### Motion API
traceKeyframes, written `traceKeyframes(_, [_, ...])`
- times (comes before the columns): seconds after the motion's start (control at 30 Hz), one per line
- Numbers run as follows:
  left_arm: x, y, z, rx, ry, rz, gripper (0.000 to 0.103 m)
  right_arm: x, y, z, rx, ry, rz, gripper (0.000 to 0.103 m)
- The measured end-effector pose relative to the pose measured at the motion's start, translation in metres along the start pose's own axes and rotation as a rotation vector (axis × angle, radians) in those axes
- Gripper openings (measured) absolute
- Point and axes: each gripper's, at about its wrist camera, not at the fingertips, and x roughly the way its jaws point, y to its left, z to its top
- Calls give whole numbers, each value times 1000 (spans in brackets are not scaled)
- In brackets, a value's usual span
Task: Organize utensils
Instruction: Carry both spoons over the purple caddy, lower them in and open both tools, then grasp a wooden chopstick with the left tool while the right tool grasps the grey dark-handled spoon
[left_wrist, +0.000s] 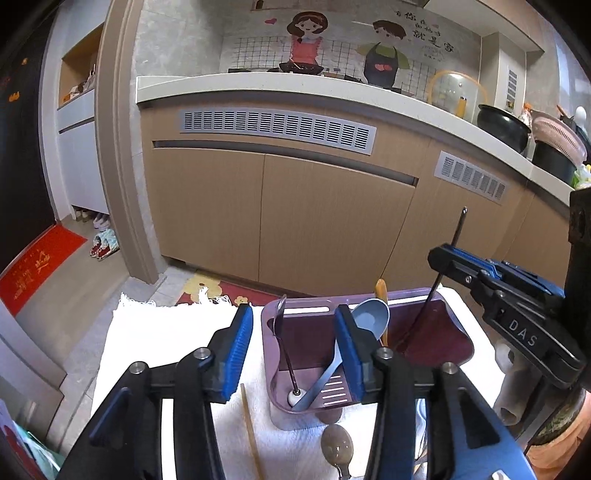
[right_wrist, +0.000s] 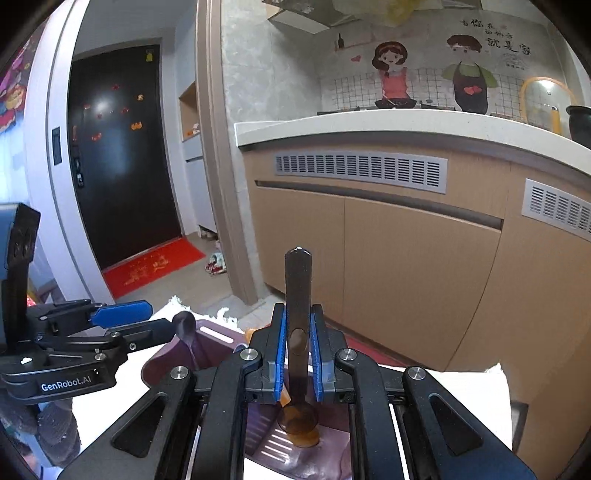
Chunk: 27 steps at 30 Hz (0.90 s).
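A purple utensil holder (left_wrist: 452, 330) stands on a white towel (left_wrist: 162, 332). It holds a light blue spoon (left_wrist: 369, 317), a metal spoon (left_wrist: 282, 332) and an orange utensil (left_wrist: 381, 290). My left gripper (left_wrist: 293, 345) is open and empty, just in front of the holder. My right gripper (right_wrist: 298, 350) is shut on a dark metal spoon (right_wrist: 297, 295), held upright with its bowl (right_wrist: 297, 417) down inside the holder (right_wrist: 207, 354). The same spoon shows as a thin dark rod in the left wrist view (left_wrist: 434, 291). A grey spoon (left_wrist: 337, 448) and a wooden chopstick (left_wrist: 251, 432) lie on the towel.
Kitchen cabinets (left_wrist: 314, 206) and a countertop (left_wrist: 295, 86) stand behind the table. Pots (left_wrist: 502, 127) sit at the counter's right. A red doormat (right_wrist: 151, 267) and a dark door (right_wrist: 118, 155) lie at the left. The towel's fringe edge (left_wrist: 207, 295) marks the table's far side.
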Motion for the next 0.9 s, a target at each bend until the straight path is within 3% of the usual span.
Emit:
traceKeyframes(0.17, [-13,10,-4,-26,7,-17,64,2,-4,-15,5,87,-6,19])
traceKeyframes(0.2, [-17,12,-5,-30,6,-18,69,-1,-4,-19,1,100,-20,29])
traceKeyframes(0.23, [-22,15,-7,-34,5,-16,74,-6,-3,-23,-7,105,-28,33])
traceKeyframes(0.3, [-32,21,-11,-42,7,-6,79,-21,1,-28,-22,94,-46,61])
traceKeyframes(0.33, [-36,24,-14,-48,14,3,81,-32,3,-31,-30,87,-62,65])
traceKeyframes(0.43, [-41,34,-27,-66,82,42,82,-57,8,-45,-50,111,-105,66])
traceKeyframes(0.57, [-28,37,-57,-67,235,38,82,-72,14,-71,-46,242,-139,67])
traceKeyframes(0.67, [-12,33,-81,-54,342,26,76,-80,17,-97,-36,328,-153,67])
traceKeyframes(0.77, [4,27,-99,-46,420,47,60,-85,17,-118,-18,375,-138,67])
traceKeyframes(0.83, [16,21,-109,-51,486,40,44,-87,17,-127,-7,393,-138,67])
traceKeyframes(0.9, [23,15,-116,-42,528,24,39,-90,16,-136,3,406,-138,67])
